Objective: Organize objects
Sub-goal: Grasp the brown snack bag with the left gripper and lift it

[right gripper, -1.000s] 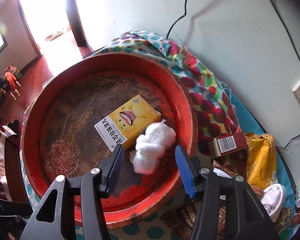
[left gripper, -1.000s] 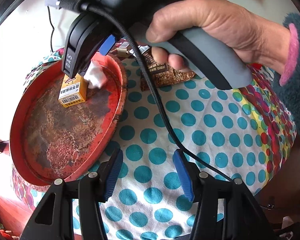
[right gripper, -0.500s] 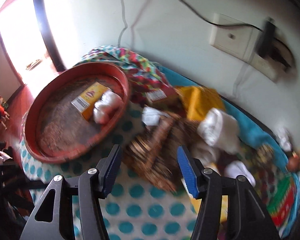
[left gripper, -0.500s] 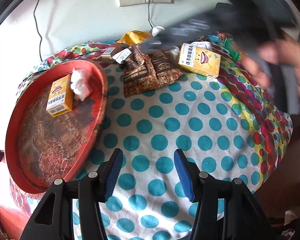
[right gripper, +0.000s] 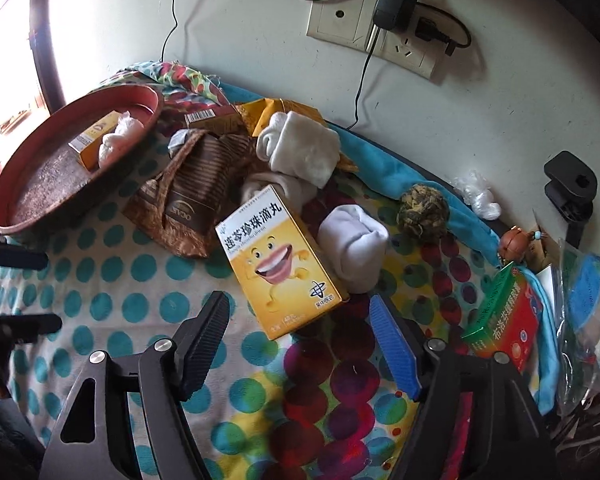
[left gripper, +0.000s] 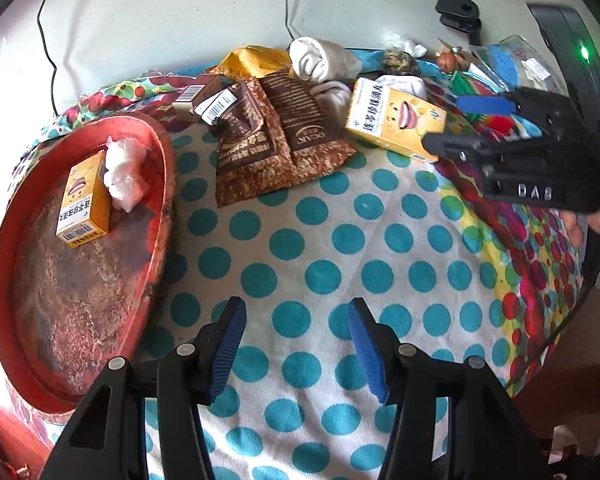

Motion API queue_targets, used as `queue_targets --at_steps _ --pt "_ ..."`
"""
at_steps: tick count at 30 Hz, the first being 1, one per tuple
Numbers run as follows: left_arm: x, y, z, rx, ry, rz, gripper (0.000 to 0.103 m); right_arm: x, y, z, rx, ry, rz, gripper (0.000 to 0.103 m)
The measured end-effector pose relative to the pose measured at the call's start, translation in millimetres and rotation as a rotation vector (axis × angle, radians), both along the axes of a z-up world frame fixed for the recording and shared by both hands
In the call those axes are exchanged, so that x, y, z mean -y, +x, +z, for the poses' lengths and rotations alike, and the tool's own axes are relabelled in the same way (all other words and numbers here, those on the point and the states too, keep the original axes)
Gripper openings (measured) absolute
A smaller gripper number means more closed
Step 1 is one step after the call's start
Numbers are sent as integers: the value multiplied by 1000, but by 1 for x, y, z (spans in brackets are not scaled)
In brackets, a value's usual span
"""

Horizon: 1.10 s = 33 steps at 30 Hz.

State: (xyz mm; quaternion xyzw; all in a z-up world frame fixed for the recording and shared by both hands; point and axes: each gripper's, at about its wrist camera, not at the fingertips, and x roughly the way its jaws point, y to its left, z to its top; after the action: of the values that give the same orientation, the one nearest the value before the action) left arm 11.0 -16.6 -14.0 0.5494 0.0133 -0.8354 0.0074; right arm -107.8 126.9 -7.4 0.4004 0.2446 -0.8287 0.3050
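A: How much room was there? The red tray sat at the cloth's left edge, with open dotted cloth ahead of the left gripper, which was spread wide and empty.

B: The right gripper was also gaping, holding nothing. The yellow box lay flat just ahead, its long axis running diagonally away toward the brown packets.
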Motion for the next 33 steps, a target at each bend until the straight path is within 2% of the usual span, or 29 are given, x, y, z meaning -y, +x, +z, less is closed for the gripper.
queue_targets --at_steps 7,13,16,22,24,27,29,31,33 --pt "7 -19 3 11 1 36 55 9 -8 -15 -5 -33 33 71" --pt "13 -35 9 2 31 62 55 14 -4 -21 -48 -70 49 68" --pt "14 -45 12 5 32 77 62 8 -4 -21 -37 -123 35 65" --pt "20 -60 23 -15 74 115 62 -14 4 -18 16 -219 -21 57" --pt "21 -67 27 -30 81 125 63 -23 8 -16 8 -246 -41 41" --pt "19 -83 30 -39 57 135 64 -35 9 -10 37 -308 -68 29" --pt "18 -97 27 -33 45 153 65 -38 9 -10 71 -334 -63 29" --pt "18 -108 22 -22 36 175 65 -39 10 -11 64 -337 -64 29" --pt "21 -115 15 -3 30 209 65 -35 9 -14 69 -320 -49 38"
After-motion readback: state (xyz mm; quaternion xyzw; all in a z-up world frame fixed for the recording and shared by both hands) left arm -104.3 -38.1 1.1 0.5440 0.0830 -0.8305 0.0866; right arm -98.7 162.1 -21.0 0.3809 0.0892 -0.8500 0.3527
